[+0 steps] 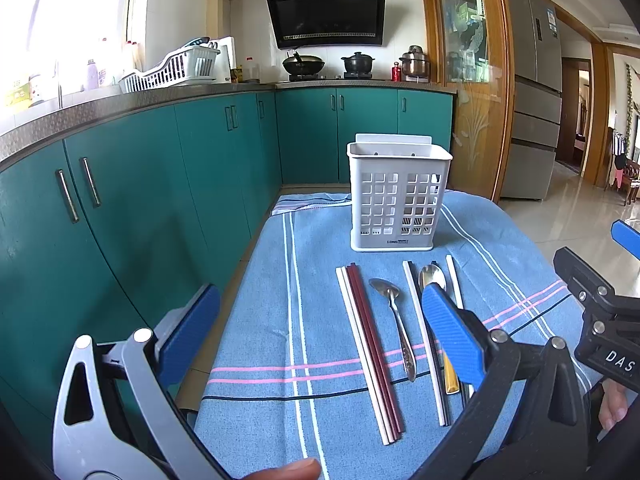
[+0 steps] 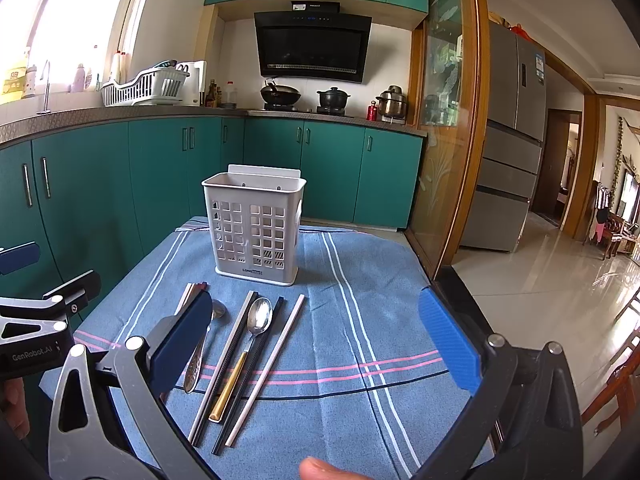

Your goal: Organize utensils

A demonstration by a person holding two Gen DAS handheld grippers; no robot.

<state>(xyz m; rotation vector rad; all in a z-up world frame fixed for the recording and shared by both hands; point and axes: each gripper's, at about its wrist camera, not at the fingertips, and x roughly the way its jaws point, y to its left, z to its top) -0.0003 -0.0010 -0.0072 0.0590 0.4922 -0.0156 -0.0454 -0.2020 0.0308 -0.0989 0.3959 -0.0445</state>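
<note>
A white perforated utensil holder (image 1: 398,200) (image 2: 255,228) stands upright at the far end of a blue striped cloth (image 1: 320,312) (image 2: 352,320). In front of it lie white and dark red chopsticks (image 1: 370,350), an all-steel spoon (image 1: 394,320) (image 2: 200,348), a gold-handled spoon (image 1: 432,276) (image 2: 256,320), and more white and black chopsticks (image 2: 264,372). My left gripper (image 1: 320,340) is open above the near cloth, over the chopsticks and steel spoon. My right gripper (image 2: 316,340) is open above the utensils' right side, holding nothing.
Teal cabinets (image 1: 160,184) run along the left of the table and behind it. The counter holds a dish rack (image 1: 172,68), a wok (image 1: 302,65) and pots. A glass door (image 2: 444,120) and a fridge (image 2: 516,140) stand at right, with tiled floor (image 2: 560,280) beyond.
</note>
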